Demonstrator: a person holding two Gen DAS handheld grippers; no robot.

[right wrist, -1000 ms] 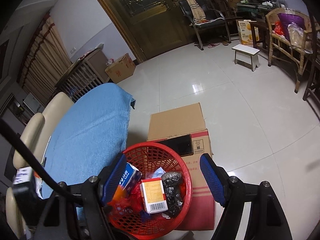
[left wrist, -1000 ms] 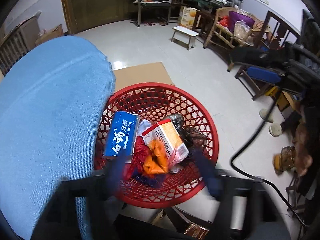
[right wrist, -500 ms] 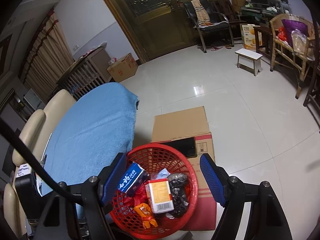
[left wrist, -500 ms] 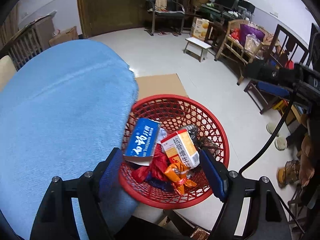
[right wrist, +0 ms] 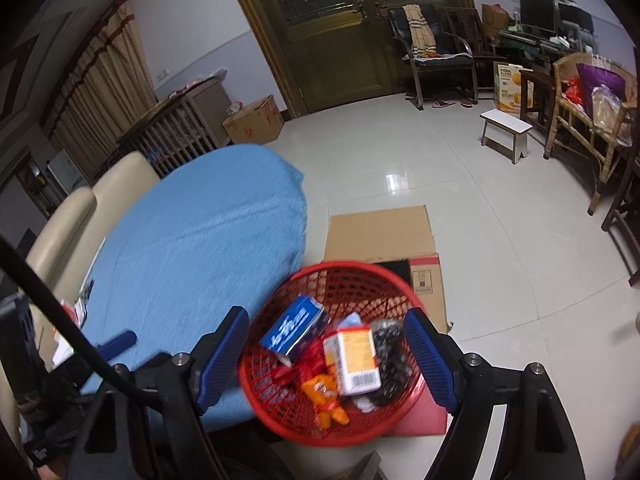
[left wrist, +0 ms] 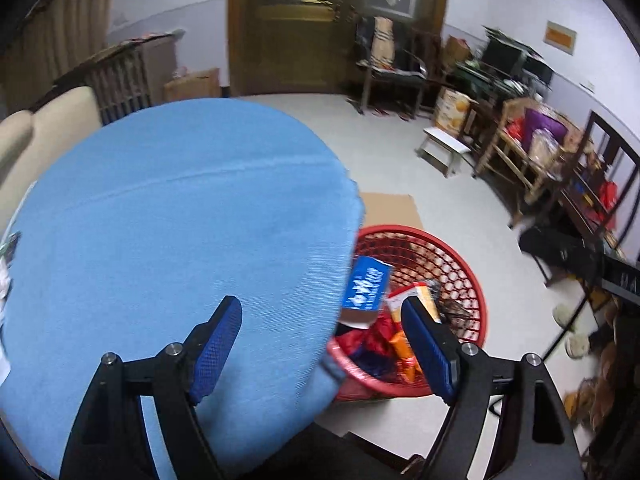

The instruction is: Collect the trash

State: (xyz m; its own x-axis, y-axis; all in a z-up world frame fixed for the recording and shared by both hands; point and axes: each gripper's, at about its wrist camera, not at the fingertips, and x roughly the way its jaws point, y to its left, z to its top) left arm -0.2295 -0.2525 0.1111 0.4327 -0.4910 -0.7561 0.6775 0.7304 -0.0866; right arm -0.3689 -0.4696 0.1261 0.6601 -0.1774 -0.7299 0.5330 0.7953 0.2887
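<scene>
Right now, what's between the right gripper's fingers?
Right wrist view: nothing held. The right gripper, jaws having just opened further, frames the red basket below, with its blue box and other trash.

Both my wrist cameras look steeply down and forward past their own blue pads. My left view sits close over the blue tabletop [left wrist: 168, 232], the red basket [left wrist: 472, 292] at its right. My right view looks from higher, centred on the same red basket [right wrist: 280, 420]; both share the wooden door [right wrist: 340, 32].

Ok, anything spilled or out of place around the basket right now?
Nothing spilled: the blue box, the orange-labelled carton and the wrappers all lie inside the red basket, which sits upright on flattened cardboard.
</scene>
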